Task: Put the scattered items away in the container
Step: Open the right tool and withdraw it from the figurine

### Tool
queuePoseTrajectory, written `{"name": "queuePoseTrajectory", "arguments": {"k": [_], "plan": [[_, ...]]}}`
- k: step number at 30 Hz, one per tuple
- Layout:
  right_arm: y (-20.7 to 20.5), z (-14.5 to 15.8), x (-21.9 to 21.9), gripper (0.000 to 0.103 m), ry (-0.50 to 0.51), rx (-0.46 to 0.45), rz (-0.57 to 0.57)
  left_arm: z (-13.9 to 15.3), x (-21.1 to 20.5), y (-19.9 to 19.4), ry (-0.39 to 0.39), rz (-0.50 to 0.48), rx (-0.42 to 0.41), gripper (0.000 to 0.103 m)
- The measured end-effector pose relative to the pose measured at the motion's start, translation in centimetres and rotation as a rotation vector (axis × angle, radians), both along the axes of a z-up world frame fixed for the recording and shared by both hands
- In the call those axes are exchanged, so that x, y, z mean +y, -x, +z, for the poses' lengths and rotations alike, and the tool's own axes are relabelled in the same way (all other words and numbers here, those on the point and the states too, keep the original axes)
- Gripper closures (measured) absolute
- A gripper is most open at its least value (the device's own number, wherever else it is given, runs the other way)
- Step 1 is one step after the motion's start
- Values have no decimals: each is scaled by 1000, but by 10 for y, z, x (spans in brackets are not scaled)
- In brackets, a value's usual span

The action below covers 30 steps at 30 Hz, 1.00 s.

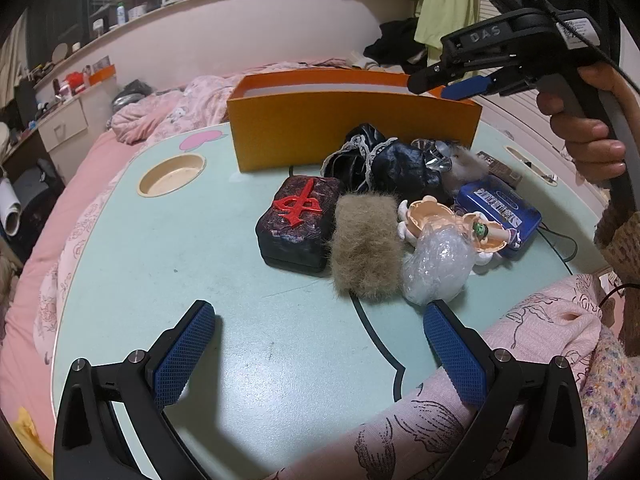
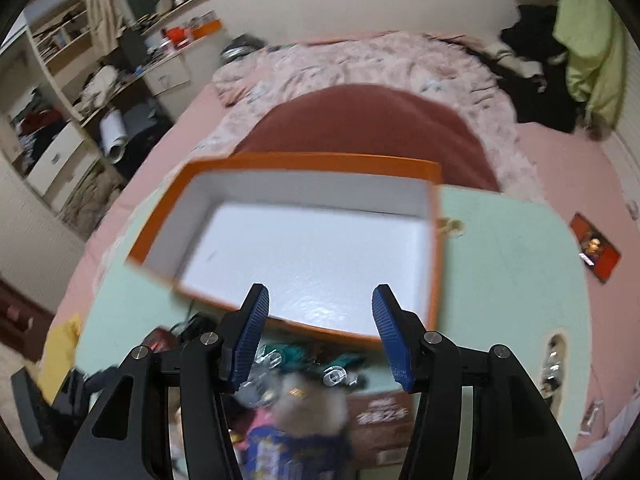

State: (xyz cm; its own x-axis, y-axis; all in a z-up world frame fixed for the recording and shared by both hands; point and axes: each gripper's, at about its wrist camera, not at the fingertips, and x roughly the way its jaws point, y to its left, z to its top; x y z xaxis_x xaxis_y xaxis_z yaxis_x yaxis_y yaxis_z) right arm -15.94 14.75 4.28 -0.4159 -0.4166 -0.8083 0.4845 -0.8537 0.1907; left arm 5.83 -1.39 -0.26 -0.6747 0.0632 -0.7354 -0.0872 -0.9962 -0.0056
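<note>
An orange box (image 1: pixel 352 136) stands at the back of the mint table (image 1: pixel 180 256); in the right wrist view (image 2: pixel 308 248) it shows a bare white inside. In front of it lie a dark block with a red symbol (image 1: pixel 298 224), a tan fur pad (image 1: pixel 368 240), black lace cloth (image 1: pixel 380 160), a bubble-wrapped piece (image 1: pixel 436 264), a peach toy (image 1: pixel 436 216) and a blue tin (image 1: pixel 500 208). My left gripper (image 1: pixel 318 352) is open and empty, low over the near table. My right gripper (image 2: pixel 320 336) is open and empty, held above the box's near wall; it also shows in the left wrist view (image 1: pixel 448 84).
A round cup recess (image 1: pixel 172 176) sits at the table's left. A pink quilt (image 1: pixel 480 380) laps the near right edge. A red card (image 2: pixel 596 252) lies on the bed to the right. The pink bed surrounds the table; shelves (image 2: pixel 60 100) stand far left.
</note>
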Motion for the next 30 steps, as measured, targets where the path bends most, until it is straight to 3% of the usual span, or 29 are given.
{"name": "queuePoseTrajectory", "arguments": {"k": [3, 7, 10, 12, 14, 16, 21, 27, 30], "plan": [[-1, 1, 1, 48, -55, 78, -44, 0, 0, 0, 0, 0, 0, 0], [-9, 8, 15, 48, 19, 85, -34, 0, 0, 0, 0, 0, 0, 0], [-41, 22, 23, 48, 31, 199, -10, 0, 0, 0, 0, 0, 1, 0], [-66, 28, 27, 43, 41, 251, 20, 0, 0, 0, 0, 0, 1, 0], [-98, 27, 35, 30, 50, 302, 54, 0, 0, 0, 0, 0, 1, 0], [-128, 18, 46, 29, 42, 344, 75, 0, 0, 0, 0, 0, 0, 0], [-165, -23, 69, 29, -18, 291, 118, 0, 0, 0, 1, 0, 1, 0], [-173, -60, 89, 29, -46, 281, 64, 0, -1, 0, 2, 1, -1, 0], [-173, -69, 86, 15, -29, 303, 11, 0, -1, -1, 2, 3, 1, 0]]}}
